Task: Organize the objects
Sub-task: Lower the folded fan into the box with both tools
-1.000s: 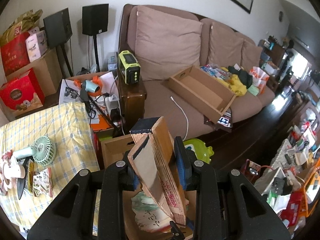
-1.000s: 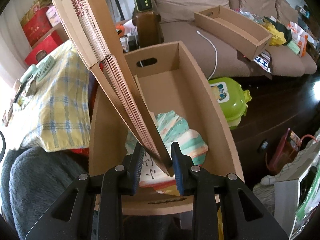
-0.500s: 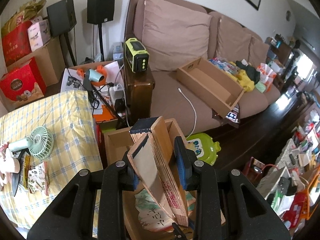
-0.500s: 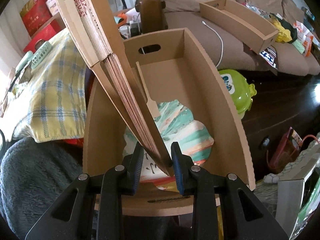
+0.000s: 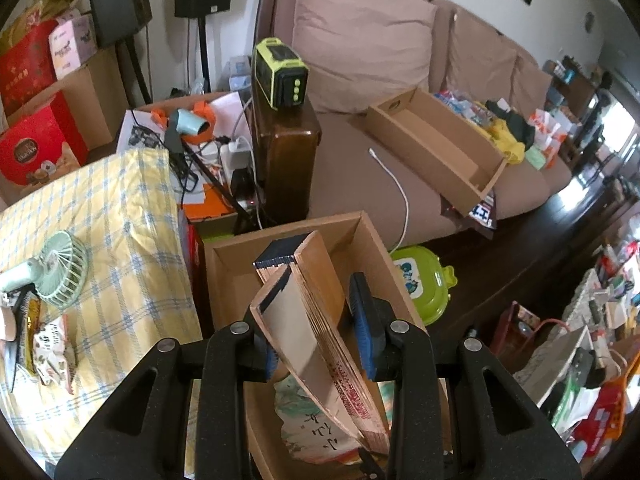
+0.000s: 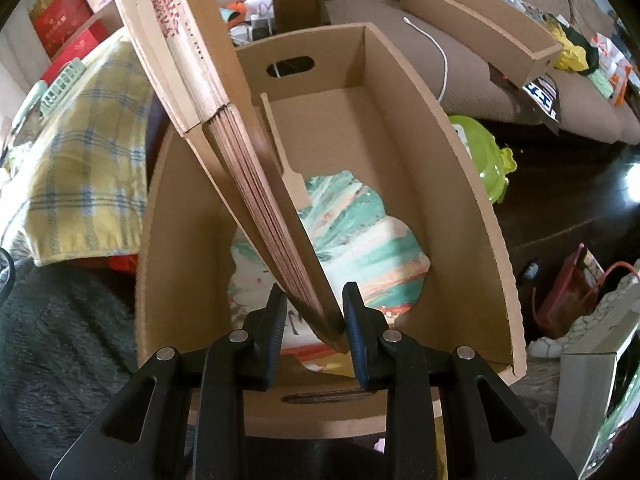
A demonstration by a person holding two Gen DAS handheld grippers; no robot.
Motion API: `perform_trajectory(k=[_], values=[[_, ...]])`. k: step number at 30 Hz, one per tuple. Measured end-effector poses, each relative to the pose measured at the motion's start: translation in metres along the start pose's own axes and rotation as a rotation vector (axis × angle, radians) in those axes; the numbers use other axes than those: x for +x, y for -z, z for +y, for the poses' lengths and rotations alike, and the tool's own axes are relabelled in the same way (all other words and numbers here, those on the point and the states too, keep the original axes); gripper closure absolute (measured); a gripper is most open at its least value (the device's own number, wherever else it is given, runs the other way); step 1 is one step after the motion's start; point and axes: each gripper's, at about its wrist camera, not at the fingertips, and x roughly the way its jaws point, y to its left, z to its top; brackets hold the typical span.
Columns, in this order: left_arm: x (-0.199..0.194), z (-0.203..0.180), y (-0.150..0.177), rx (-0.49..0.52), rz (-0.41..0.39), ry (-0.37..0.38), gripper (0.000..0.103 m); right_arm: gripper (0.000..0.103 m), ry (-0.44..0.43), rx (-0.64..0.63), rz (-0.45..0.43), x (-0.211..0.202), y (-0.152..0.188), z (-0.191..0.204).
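Note:
A folded brown paper fan [image 5: 316, 320] stands tilted between both grippers, over an open cardboard box [image 5: 362, 226]. My left gripper [image 5: 318, 326] is shut on the fan's upper end. My right gripper [image 6: 316, 324] is shut on its lower, pivot end [image 6: 328, 320]. The fan also shows in the right wrist view [image 6: 224, 112], rising to the upper left. A flat painted hand fan [image 6: 360, 240] with a wooden handle lies on the floor of the box [image 6: 452, 152].
A yellow checked cloth [image 5: 120, 248] with a small green fan [image 5: 60, 268] lies left of the box. A brown sofa [image 5: 360, 120] with a second cardboard tray [image 5: 436, 148] is behind. A green plastic case [image 5: 420, 284] sits on the dark floor at right, beside clutter.
Both grippers, still holding the folded fan, have moved down toward the box; the box looks larger and closer in both views.

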Motion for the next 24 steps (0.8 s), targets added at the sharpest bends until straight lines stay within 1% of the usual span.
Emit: perform_trajectory(k=[6, 17, 24], values=[[0.017, -0.01, 0.004, 0.019, 0.023, -0.003, 0.073, 0.075, 0.014, 0.011, 0.032, 0.011, 0.003, -0.009], [0.039, -0.021, 0.008, 0.026, 0.059, -0.007, 0.072, 0.075, 0.053, 0.031, 0.058, 0.015, 0.006, -0.023], [0.053, -0.027, 0.012, 0.051, 0.091, -0.009, 0.07, 0.074, 0.077, 0.046, 0.08, 0.019, 0.006, -0.032]])
